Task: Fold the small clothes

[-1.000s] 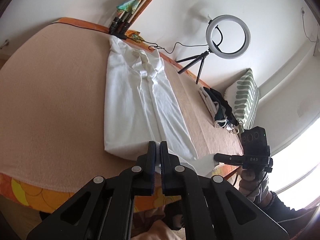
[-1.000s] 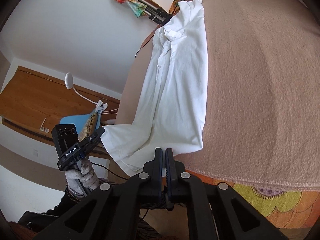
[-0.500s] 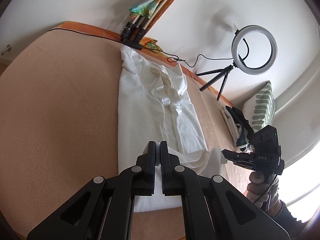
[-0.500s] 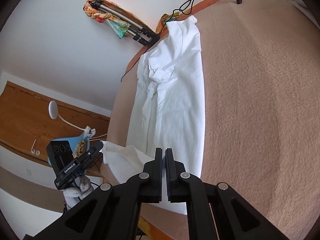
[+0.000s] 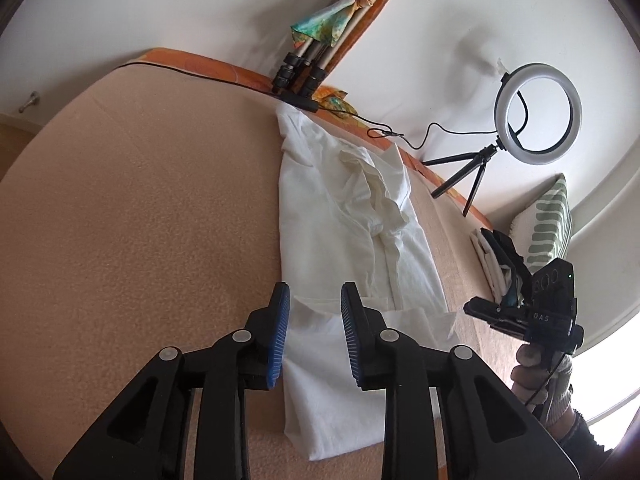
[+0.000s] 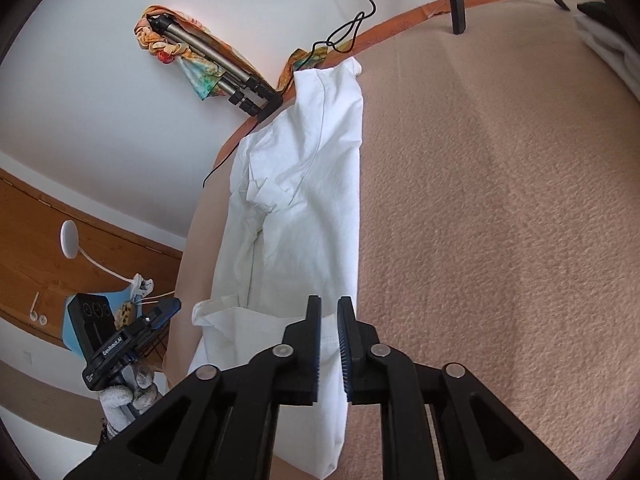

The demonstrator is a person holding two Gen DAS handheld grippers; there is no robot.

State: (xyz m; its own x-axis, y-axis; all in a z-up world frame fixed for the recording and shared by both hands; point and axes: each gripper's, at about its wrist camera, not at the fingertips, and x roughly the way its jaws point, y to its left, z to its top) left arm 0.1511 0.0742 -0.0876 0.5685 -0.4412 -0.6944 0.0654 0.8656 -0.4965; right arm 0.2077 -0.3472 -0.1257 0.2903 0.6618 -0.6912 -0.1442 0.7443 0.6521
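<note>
Since half a second ago both claws have let go: the left claw (image 5: 311, 334), then pressed together on the hem, now stands spread wide, and the right claw (image 6: 329, 344), also clamped then, has parted to a narrow gap. The lower part of the white cotton shirt (image 5: 352, 240), lifted between them a second ago, now lies folded up over the shirt's middle, its hem edge just ahead of the left claw's fingertips.

The shirt lies lengthwise on the peach-coloured blanket of the bed (image 5: 140, 220), its collar toward the wall near the folded tripod wrapped in a bright scarf (image 5: 332, 28). In the right wrist view the shirt (image 6: 304, 208) runs away from the claw as a long narrow strip.

It looks light, thin and limp; it should crease easily, drag on the nubbly blanket and sag if held by one point. The doubled fold at the near end, taken at its two corners, seems the best hold.

No containers are in view; a pile of folded clothes (image 5: 496, 264) sits by a striped green-and-white cushion (image 5: 548, 220).
</note>
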